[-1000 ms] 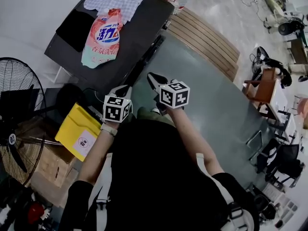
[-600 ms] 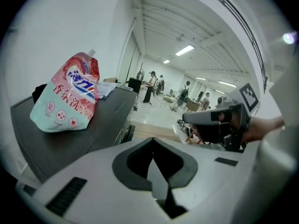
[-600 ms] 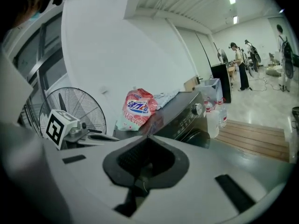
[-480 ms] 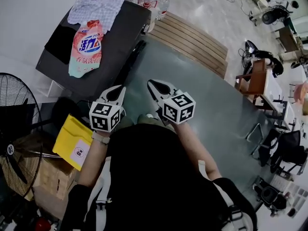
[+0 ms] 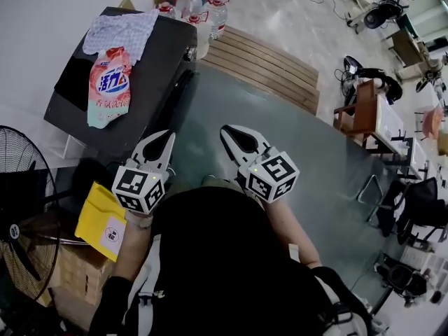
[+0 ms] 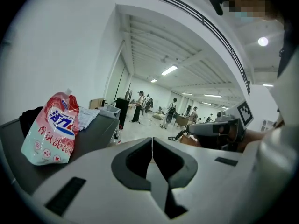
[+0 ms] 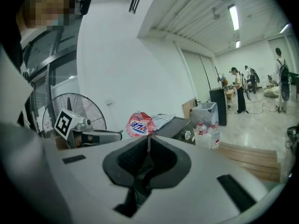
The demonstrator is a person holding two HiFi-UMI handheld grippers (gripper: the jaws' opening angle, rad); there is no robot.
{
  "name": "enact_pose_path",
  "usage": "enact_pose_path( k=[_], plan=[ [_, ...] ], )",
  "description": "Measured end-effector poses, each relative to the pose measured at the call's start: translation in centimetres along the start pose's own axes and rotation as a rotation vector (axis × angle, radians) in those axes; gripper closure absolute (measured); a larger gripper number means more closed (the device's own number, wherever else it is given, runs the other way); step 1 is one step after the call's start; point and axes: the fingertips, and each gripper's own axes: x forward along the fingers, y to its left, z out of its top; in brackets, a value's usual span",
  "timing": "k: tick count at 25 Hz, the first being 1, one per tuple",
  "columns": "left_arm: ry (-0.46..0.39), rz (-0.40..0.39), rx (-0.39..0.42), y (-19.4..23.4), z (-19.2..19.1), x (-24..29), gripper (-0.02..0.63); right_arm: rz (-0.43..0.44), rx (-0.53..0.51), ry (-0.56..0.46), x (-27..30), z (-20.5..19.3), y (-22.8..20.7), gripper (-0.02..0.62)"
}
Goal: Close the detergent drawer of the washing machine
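The dark-topped washing machine [image 5: 150, 68] stands at the upper left of the head view; its detergent drawer cannot be made out. A pink detergent pouch [image 5: 108, 86] and a checked cloth [image 5: 119, 30] lie on its top. My left gripper [image 5: 166, 137] and right gripper [image 5: 227, 130] are held side by side in front of the person's chest, both shut and empty, short of the machine. In the left gripper view the shut left gripper [image 6: 152, 141] points past the pouch [image 6: 51, 129]. The right gripper view has the shut right gripper [image 7: 148, 139] aimed toward the pouch [image 7: 139, 125].
A standing fan [image 5: 21, 208], a yellow bag [image 5: 101, 219] and a cardboard box sit at the left. Water bottles [image 5: 189, 5] stand behind the machine beside a slatted wooden platform [image 5: 259, 65]. Chairs and desks [image 5: 367, 114] crowd the right; people stand far off.
Both grippers have risen toward the head camera and look larger, still shut. The machine and pouch have slid left and up in the head view.
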Motion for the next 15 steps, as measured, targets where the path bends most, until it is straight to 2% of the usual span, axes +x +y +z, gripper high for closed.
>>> enact_pose_path(
  k=[7, 15],
  plan=[
    [-0.05, -0.027, 0.083, -2.4, 2.0, -0.1, 0.595, -0.018, -0.103, -0.048, -3.0, 2.2, 0.2, 0.577],
    [-0.11, -0.045, 0.118, -4.5, 3.3, -0.5, 0.595, -0.02, -0.124, -0.074, -4.5, 2.5, 0.9, 0.577]
  ],
)
